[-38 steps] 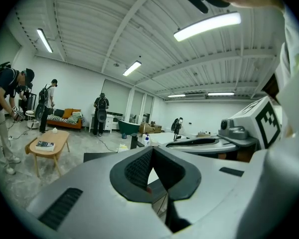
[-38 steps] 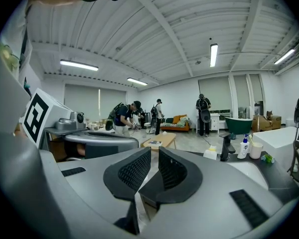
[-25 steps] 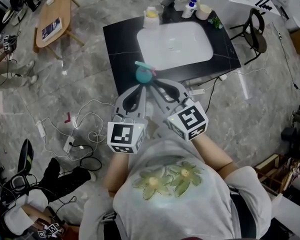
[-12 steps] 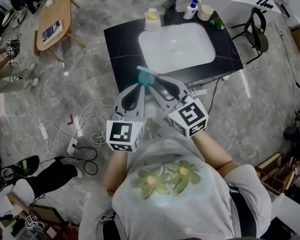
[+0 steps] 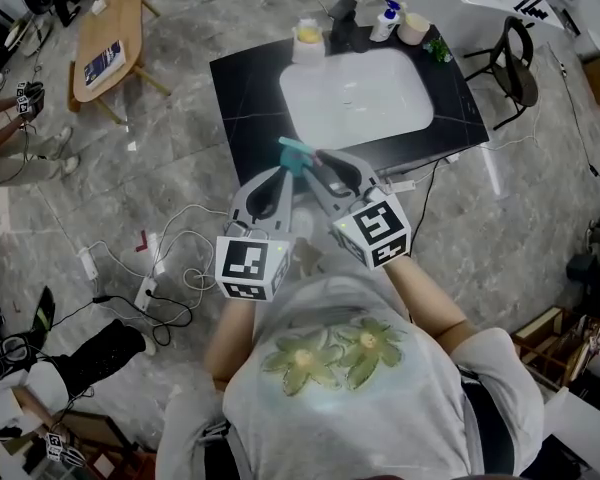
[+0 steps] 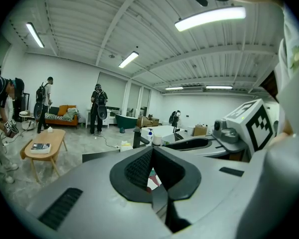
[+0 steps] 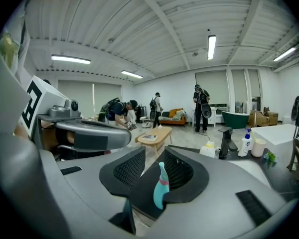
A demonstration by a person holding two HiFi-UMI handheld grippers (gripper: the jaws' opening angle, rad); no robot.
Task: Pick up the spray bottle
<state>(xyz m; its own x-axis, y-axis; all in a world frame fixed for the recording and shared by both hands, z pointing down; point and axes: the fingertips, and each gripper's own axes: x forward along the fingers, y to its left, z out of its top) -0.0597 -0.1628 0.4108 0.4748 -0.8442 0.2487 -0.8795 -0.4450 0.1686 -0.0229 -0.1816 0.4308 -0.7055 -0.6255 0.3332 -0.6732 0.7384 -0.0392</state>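
Note:
The spray bottle (image 5: 294, 152) is teal with a pink band. It hangs in the air in front of the black counter (image 5: 242, 90), at the tip of my right gripper (image 5: 313, 160). The right gripper view shows its slim teal top (image 7: 161, 185) standing between the jaws of the right gripper (image 7: 152, 167), which is shut on it. My left gripper (image 5: 280, 175) sits close beside it on the left. In the left gripper view, the left gripper (image 6: 152, 152) has its jaws meeting at the tips with nothing held, and a sliver of the bottle (image 6: 152, 178) shows beyond them.
A white sink basin (image 5: 358, 90) is set in the counter. Along the counter's far edge stand a black faucet (image 5: 340, 16), a yellow-topped container (image 5: 307, 39), a pump bottle (image 5: 385, 17) and a cup (image 5: 412, 26). A chair (image 5: 510, 63) is at the right, a wooden table (image 5: 105, 36) at the far left, and cables (image 5: 170, 268) lie on the floor.
Both grippers and the bottle stay close together and shift slightly right. A person at the lower left has moved off towards the corner.

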